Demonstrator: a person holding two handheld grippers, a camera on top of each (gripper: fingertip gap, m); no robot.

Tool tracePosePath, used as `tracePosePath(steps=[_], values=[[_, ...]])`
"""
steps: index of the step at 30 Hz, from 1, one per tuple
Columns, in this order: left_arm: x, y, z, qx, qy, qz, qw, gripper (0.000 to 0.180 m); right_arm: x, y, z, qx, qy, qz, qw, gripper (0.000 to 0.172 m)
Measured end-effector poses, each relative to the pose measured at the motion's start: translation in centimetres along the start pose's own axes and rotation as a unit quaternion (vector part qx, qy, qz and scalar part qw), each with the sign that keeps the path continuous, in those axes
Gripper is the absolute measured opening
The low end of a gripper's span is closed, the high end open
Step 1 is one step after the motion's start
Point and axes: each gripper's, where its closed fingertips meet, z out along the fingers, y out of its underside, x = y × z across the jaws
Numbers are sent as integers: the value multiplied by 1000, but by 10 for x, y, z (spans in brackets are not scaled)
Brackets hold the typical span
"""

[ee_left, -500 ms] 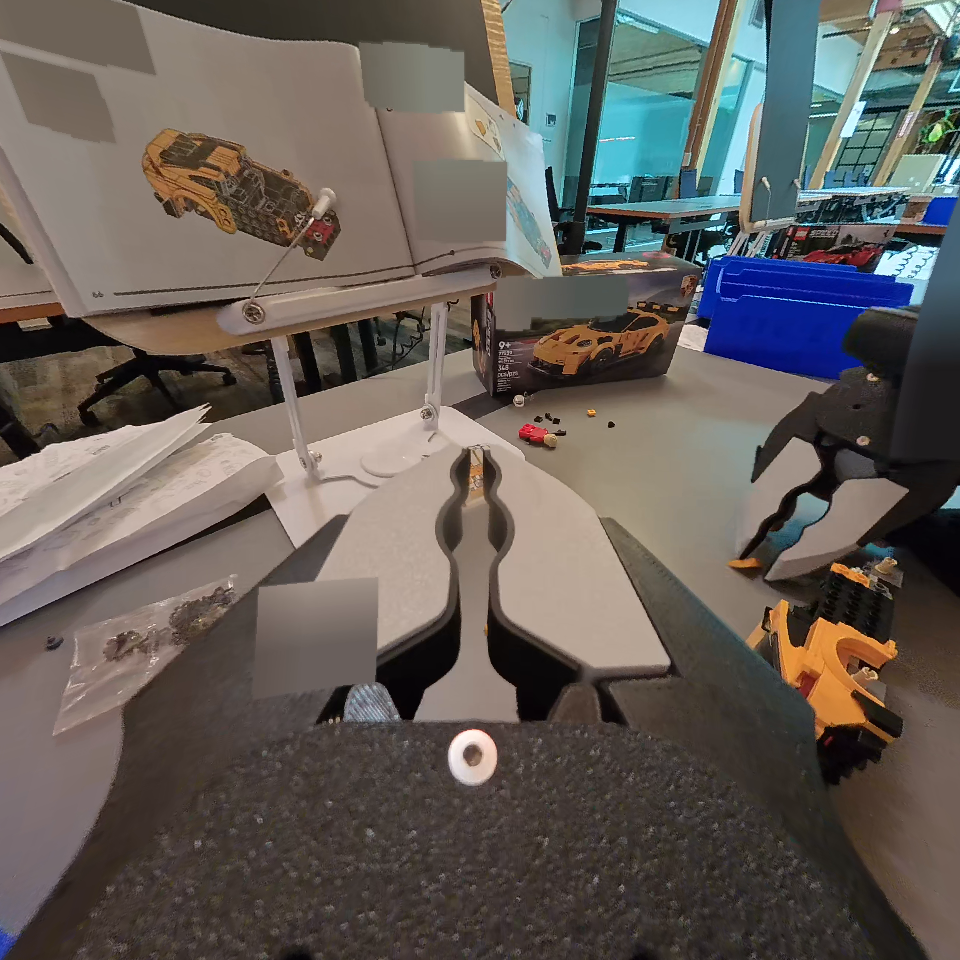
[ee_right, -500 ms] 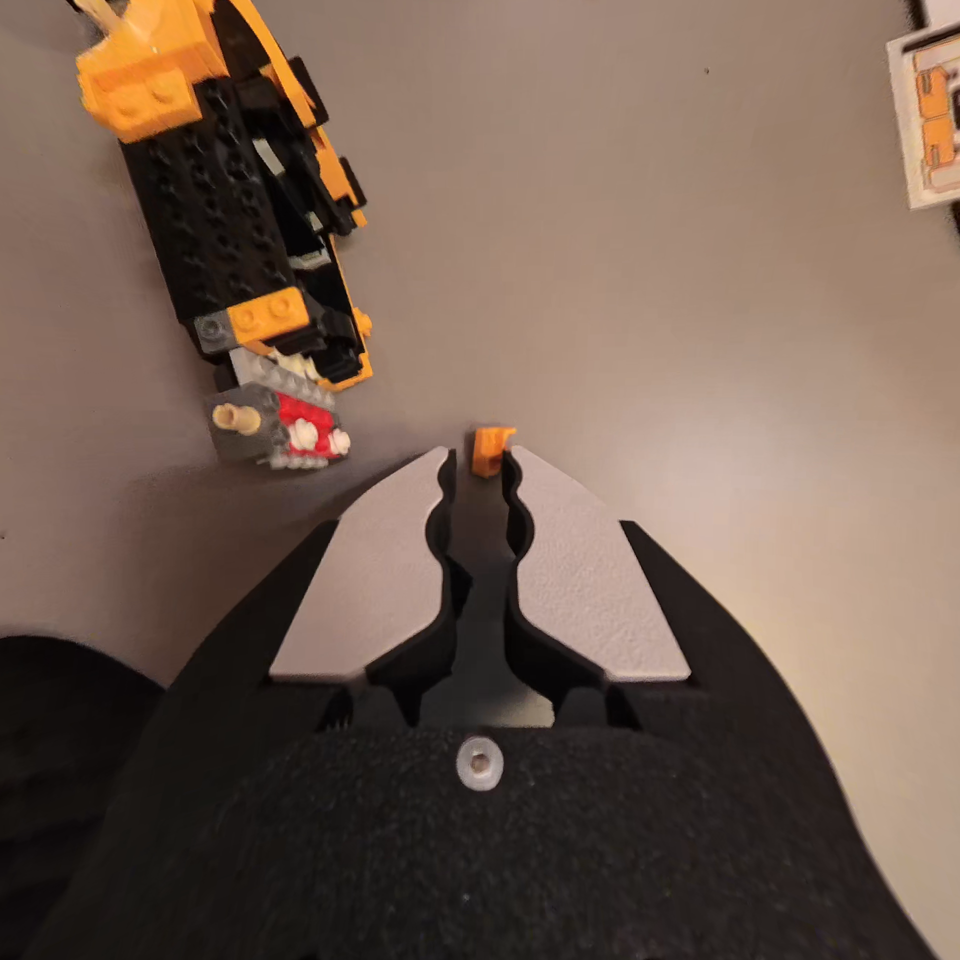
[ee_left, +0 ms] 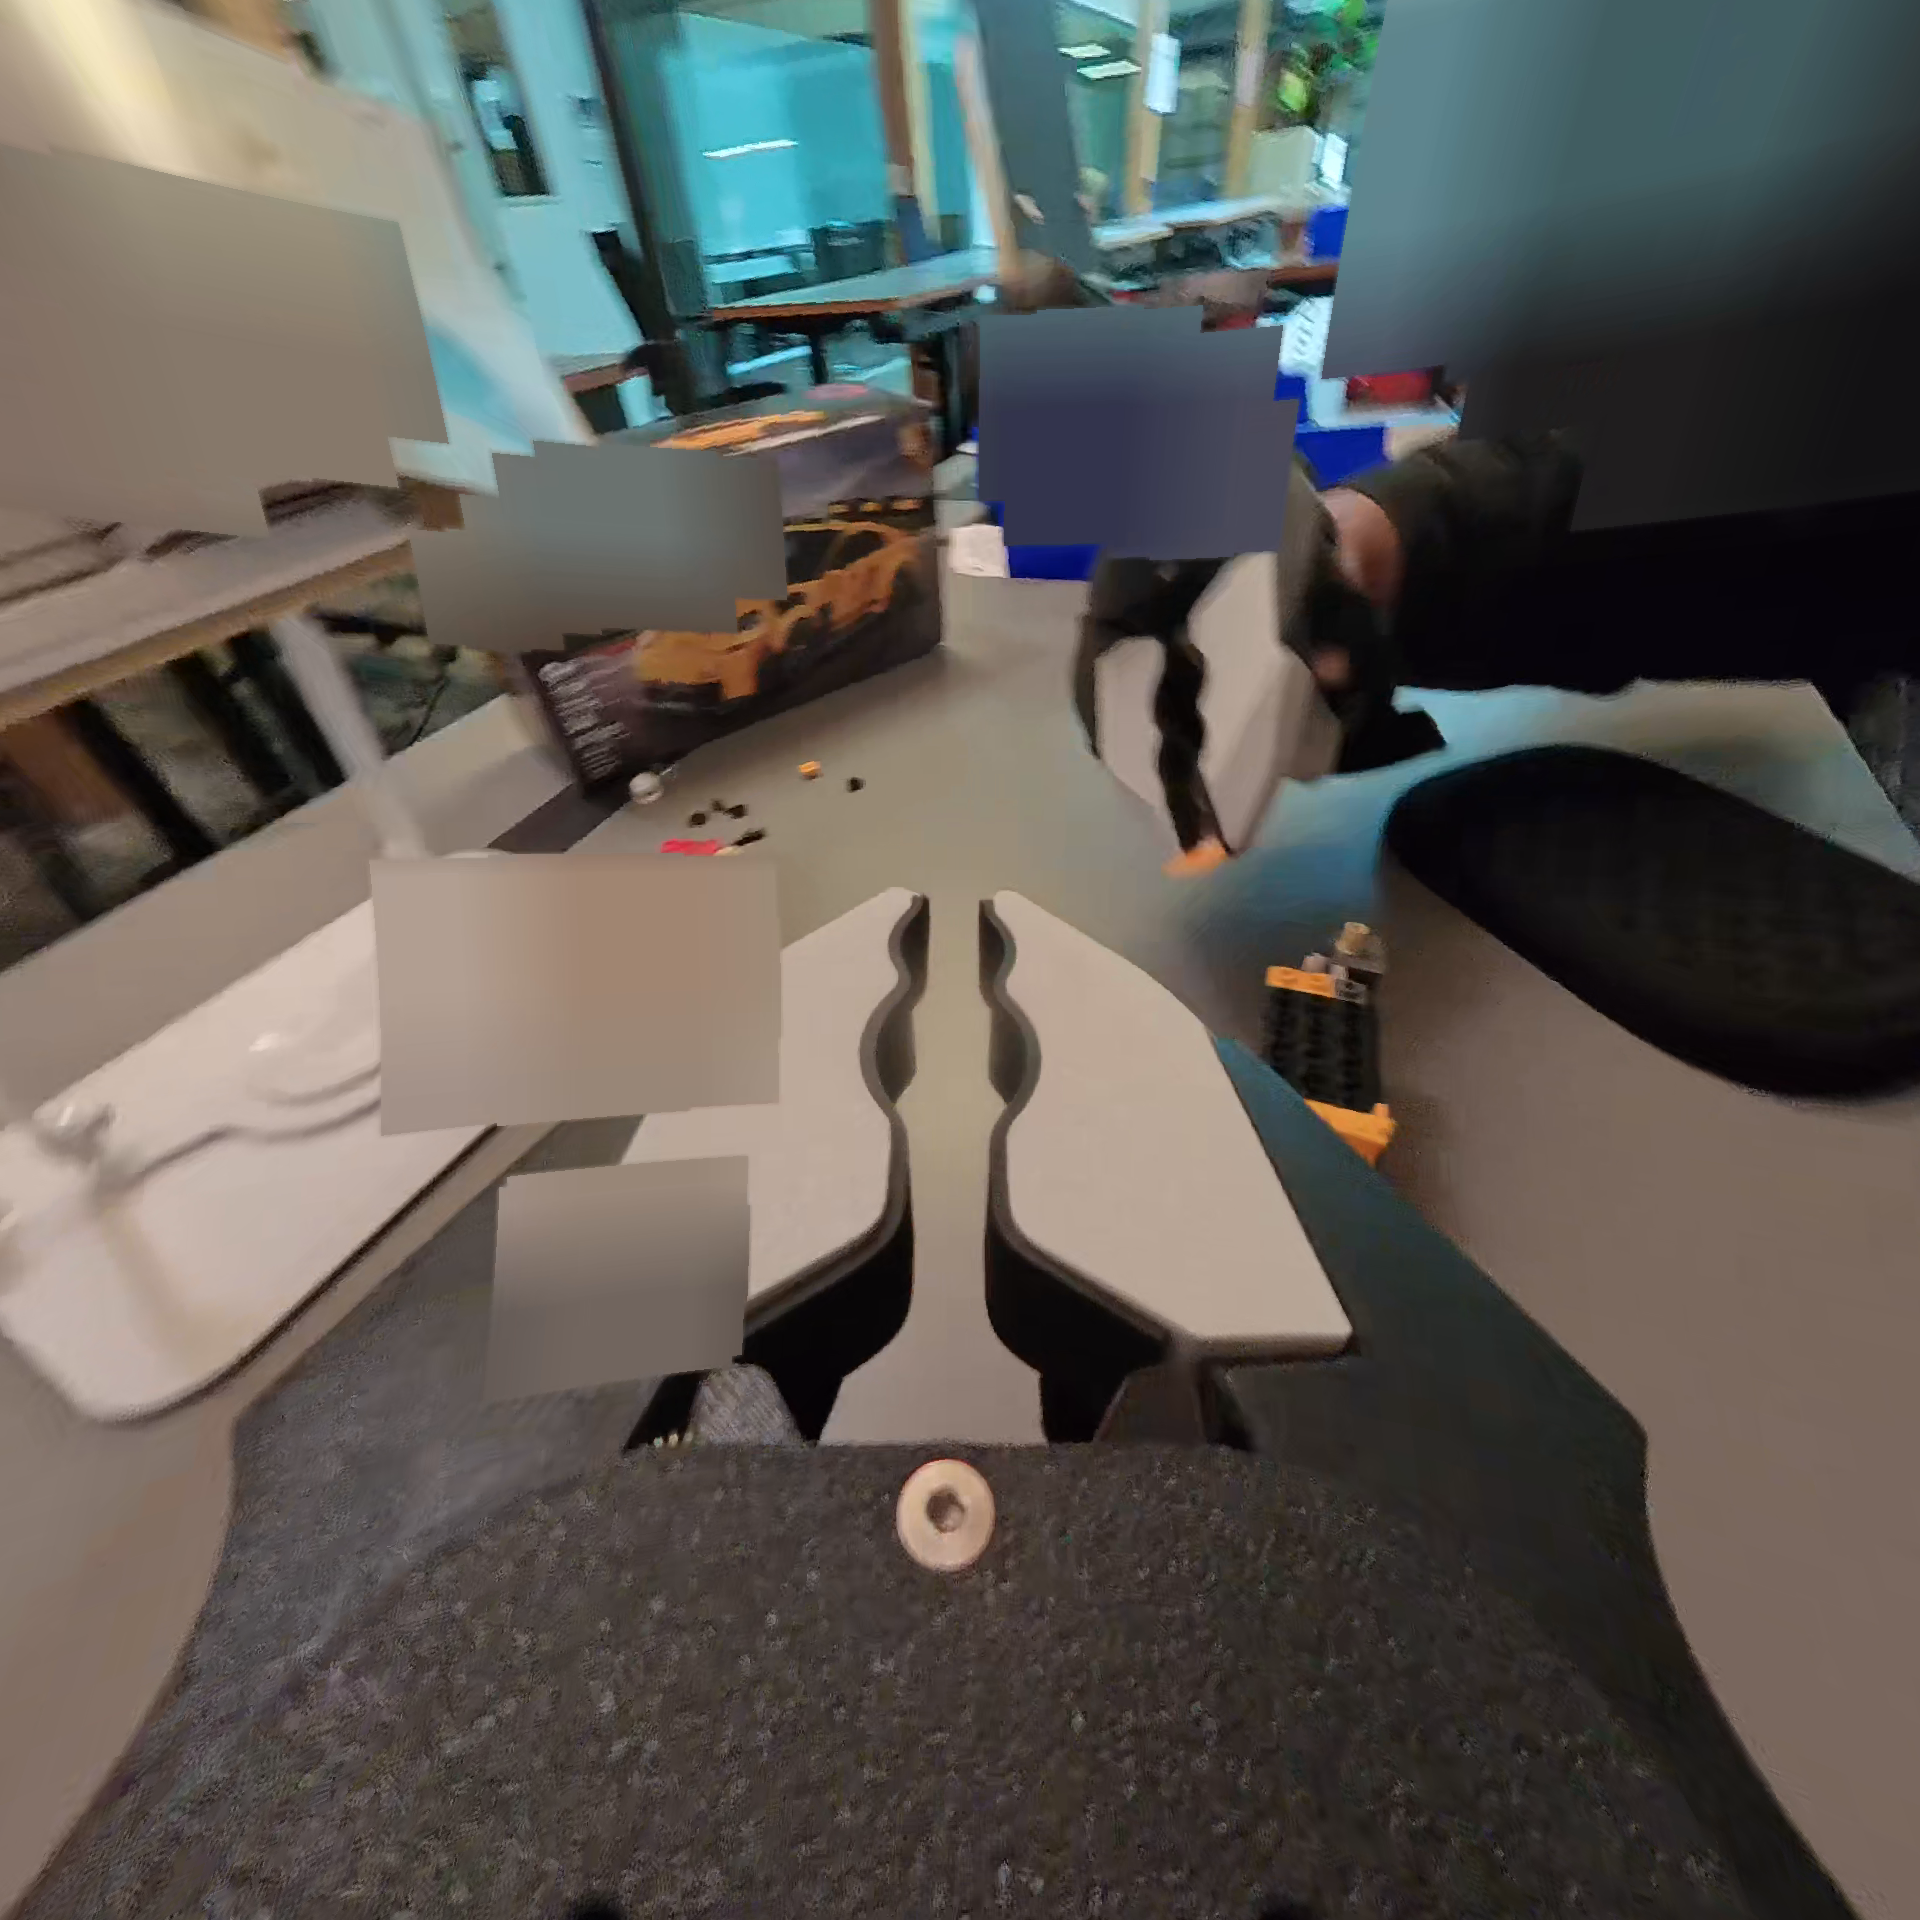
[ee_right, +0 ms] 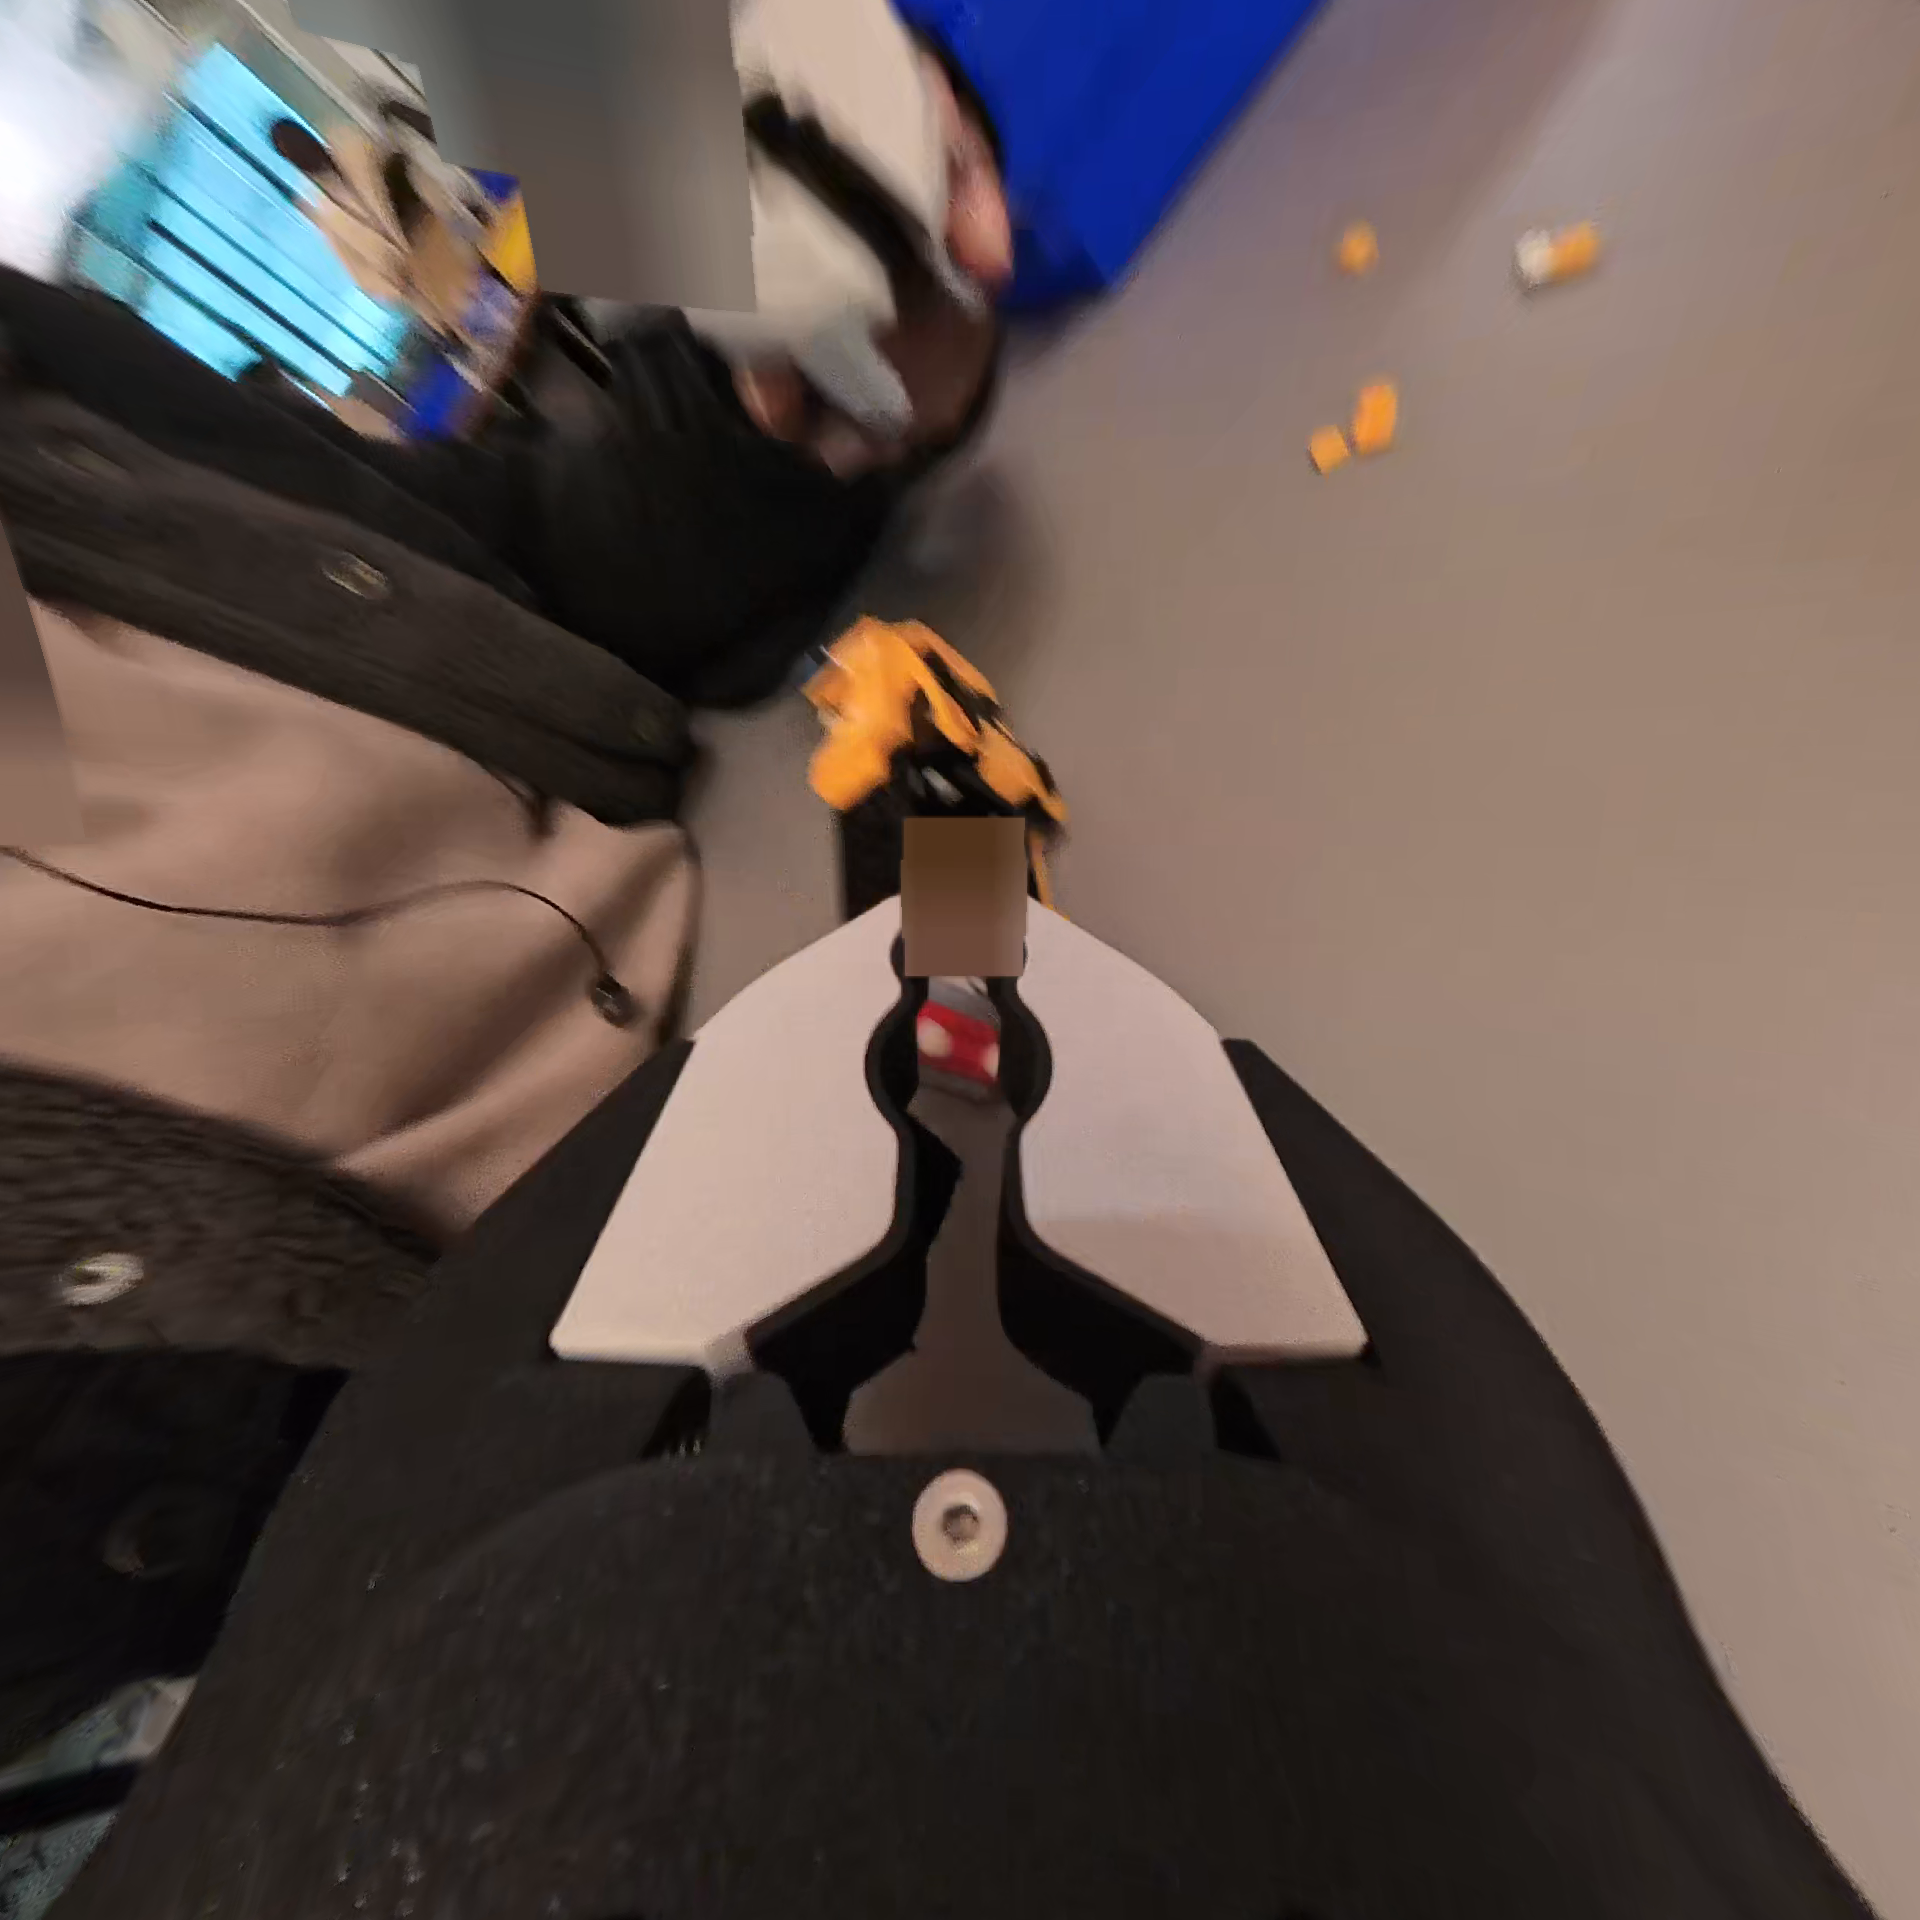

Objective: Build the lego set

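Observation:
My left gripper point(ee_left: 951, 904) is open and empty; bare grey table point(ee_left: 987, 727) shows between its fingers. My right gripper point(ee_left: 1205, 831) shows in the left wrist view at the upper right, pointing down above the table, shut on a small orange brick piece point(ee_left: 1195, 857) at its tips. In the right wrist view a blurred patch covers my right gripper's point(ee_right: 961, 935) tips. The part-built orange and black brick car point(ee_right: 925, 717) lies just beyond them, its red end point(ee_right: 956, 1039) showing through the finger gap. The car point(ee_left: 1320, 1029) lies right of my left fingers.
A toy car box point(ee_left: 790, 603) stands at the back, with small loose pieces point(ee_left: 727, 821) in front of it. A white stand base point(ee_left: 208, 1195) is at the left. A black sleeve point(ee_left: 1662, 914) lies at the right. Orange pieces point(ee_right: 1371, 416) and a blue bin point(ee_right: 1101, 135) lie farther off. Left tips to right tips: about 11 cm.
My left gripper has opened and the small piece at its tips is gone; its view swung right. My right gripper closed on the orange piece, lifted it off the table and turned towards the car.

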Motion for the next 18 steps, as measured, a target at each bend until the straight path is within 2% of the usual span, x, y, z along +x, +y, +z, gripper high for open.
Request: tracePosePath(steps=[3, 7, 9, 11, 12, 16, 18], values=[[33, -11, 16, -7, 65, 73, 995, 20, -28, -30, -4, 60, -70, -10, 996, 10], [62, -19, 28, -10, 117, 143, 983, 28, -53, -42, 8, 68, -135, -27, 988, 10], [70, -24, 29, -1, 134, 156, 979, 27, -62, -43, 13, 64, -164, -29, 984, 10], [75, -24, 27, -2, 146, 170, 975, 14, -68, -45, 16, 63, -183, -26, 981, 10], [76, -24, 26, -4, 150, 171, 974, 13, -69, -44, 17, 61, -188, -28, 980, 10], [69, -20, 26, -32, 150, 106, 982, 8, -61, -47, 17, 81, -169, -18, 982, 10], [65, -9, 28, -74, 173, 16, 982, 4, -48, -51, 15, 102, -118, -30, 987, 11]])
